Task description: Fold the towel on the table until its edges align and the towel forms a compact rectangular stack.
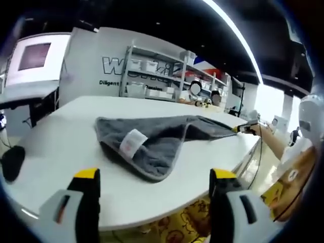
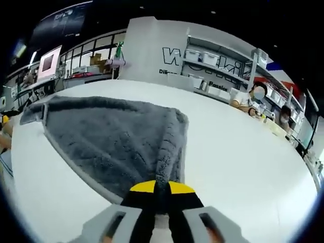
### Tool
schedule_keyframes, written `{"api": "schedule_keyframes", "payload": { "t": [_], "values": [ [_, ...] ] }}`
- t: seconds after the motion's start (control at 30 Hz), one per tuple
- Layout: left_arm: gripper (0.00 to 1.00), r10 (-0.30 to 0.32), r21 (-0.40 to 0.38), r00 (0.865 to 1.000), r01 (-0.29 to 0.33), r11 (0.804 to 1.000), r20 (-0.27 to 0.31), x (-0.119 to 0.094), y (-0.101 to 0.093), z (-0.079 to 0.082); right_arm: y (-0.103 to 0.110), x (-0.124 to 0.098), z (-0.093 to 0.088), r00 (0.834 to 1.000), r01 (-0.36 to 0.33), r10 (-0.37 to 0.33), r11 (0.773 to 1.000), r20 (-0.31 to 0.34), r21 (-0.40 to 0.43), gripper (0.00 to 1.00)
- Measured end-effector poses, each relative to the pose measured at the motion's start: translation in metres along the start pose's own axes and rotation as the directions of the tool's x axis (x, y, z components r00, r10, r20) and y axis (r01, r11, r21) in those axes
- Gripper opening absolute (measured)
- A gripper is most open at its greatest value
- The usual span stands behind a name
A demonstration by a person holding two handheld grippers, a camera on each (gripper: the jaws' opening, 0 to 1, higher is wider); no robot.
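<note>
Currently, a grey towel (image 1: 152, 139) is laid on a white table (image 1: 55, 147), partly folded, with a white label (image 1: 132, 143) exposed on its upper surface near the rounded front corner. In the left gripper view, the left gripper (image 1: 154, 190) is held just off the near table edge, clear of the towel; its yellow-tipped jaws are spread well apart and nothing is held between them. At the far right of the same view, one towel corner is drawn out to a point and is pinched by the right gripper (image 1: 244, 128), which is held by a person's hand.

In the right gripper view, the right gripper (image 2: 162, 190) is seen closed, its yellow-tipped jaws clamped together on a bunched fold of the towel (image 2: 111, 139). From the jaws the cloth is spread away across the table (image 2: 243, 152) in a broad grey sheet with a stitched hem along its edges.

Shelving with white bins (image 2: 212, 58) and seated people are visible beyond the table.
</note>
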State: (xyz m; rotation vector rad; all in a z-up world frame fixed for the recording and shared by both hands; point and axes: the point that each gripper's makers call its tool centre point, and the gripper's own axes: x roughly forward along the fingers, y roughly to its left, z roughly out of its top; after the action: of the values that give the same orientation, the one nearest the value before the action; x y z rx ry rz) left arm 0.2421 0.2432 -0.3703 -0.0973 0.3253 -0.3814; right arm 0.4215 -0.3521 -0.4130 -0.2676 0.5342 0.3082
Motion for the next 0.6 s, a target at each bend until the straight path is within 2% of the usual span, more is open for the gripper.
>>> {"api": "schedule_keyframes", "payload": {
  "t": [0.37, 0.5, 0.6],
  "values": [
    [0.94, 0.001, -0.002, 1.0, -0.001, 1.0, 0.001, -0.001, -0.001, 0.0, 0.002, -0.005, 0.004, 1.0, 0.002, -0.001, 0.999, 0.018, -0.038, 0.15],
    [0.94, 0.009, -0.004, 1.0, -0.009, 1.0, 0.003, -0.003, 0.001, 0.0, 0.001, -0.019, 0.018, 0.995, 0.008, -0.007, 1.0, 0.098, -0.009, 0.19],
    [0.94, 0.011, -0.003, 1.0, -0.011, 1.0, 0.005, -0.003, 0.001, 0.001, 0.005, -0.038, 0.036, 0.979, 0.006, -0.008, 1.0, 0.205, 0.008, 0.31]
  ]
}}
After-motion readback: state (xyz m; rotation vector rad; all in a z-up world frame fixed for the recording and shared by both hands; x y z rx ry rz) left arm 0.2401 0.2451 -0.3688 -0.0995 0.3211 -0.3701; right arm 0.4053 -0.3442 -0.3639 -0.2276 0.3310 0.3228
